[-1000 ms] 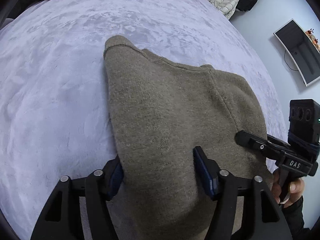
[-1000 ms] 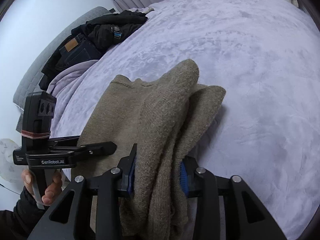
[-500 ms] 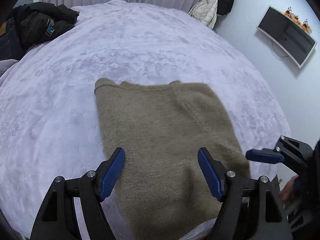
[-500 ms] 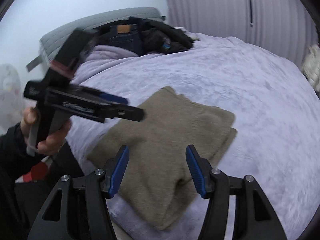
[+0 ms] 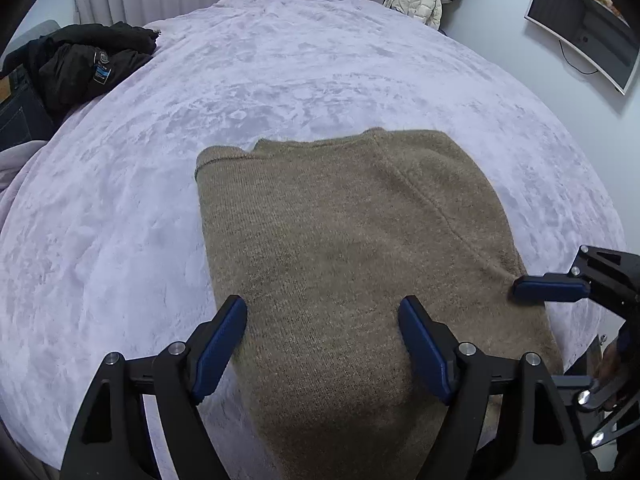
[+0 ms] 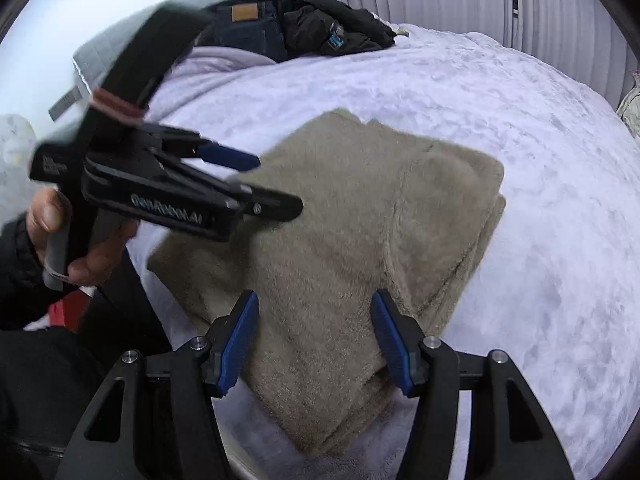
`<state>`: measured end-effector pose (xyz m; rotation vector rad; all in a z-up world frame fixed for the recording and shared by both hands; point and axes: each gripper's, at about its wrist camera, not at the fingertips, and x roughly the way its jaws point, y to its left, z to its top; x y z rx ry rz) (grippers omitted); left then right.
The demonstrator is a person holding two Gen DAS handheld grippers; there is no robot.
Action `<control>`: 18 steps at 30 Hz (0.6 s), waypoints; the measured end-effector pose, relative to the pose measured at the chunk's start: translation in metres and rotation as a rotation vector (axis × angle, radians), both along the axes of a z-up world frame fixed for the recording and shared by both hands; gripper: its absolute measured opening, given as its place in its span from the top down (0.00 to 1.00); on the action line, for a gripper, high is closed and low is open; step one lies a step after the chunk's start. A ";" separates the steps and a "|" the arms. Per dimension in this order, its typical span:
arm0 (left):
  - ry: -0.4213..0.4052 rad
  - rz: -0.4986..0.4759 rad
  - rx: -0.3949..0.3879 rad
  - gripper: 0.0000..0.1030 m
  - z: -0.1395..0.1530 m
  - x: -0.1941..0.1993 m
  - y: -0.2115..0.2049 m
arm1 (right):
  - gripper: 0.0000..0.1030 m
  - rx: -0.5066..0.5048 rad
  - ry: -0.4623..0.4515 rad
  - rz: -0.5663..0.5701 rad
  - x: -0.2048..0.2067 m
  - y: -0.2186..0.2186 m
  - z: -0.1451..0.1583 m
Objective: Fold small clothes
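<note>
**Folded sweater lies near the bed's edge**

The brown knit sweater (image 5: 352,248) lies folded on the lilac blanket (image 5: 280,76), at the bed's near edge. My left gripper (image 5: 322,332) is widening above it, holding nothing. My right gripper (image 6: 314,326) stands apart, empty.

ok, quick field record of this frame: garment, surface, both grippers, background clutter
garment: brown knit sweater, folded, lying flat
surface: lilac plush bedspread
left gripper: jaws opening, above the sweater, pads not pressing on it
right gripper: open, over the sweater's near edge, nothing gripped
clutter: dark clothes pile at the bed's far corner; wall monitor
</note>
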<state>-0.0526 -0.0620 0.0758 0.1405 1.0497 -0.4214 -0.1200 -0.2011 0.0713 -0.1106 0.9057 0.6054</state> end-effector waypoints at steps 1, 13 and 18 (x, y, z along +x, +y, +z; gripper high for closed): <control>-0.011 0.003 0.000 0.23 0.004 0.004 0.001 | 0.36 0.019 -0.014 0.000 0.002 -0.003 0.007; 0.060 0.102 0.081 0.09 -0.032 0.074 0.008 | 0.29 -0.001 0.058 -0.049 0.102 -0.023 -0.017; 0.063 0.108 0.094 0.09 -0.028 0.080 0.005 | 0.30 0.002 0.052 -0.146 0.111 -0.035 -0.024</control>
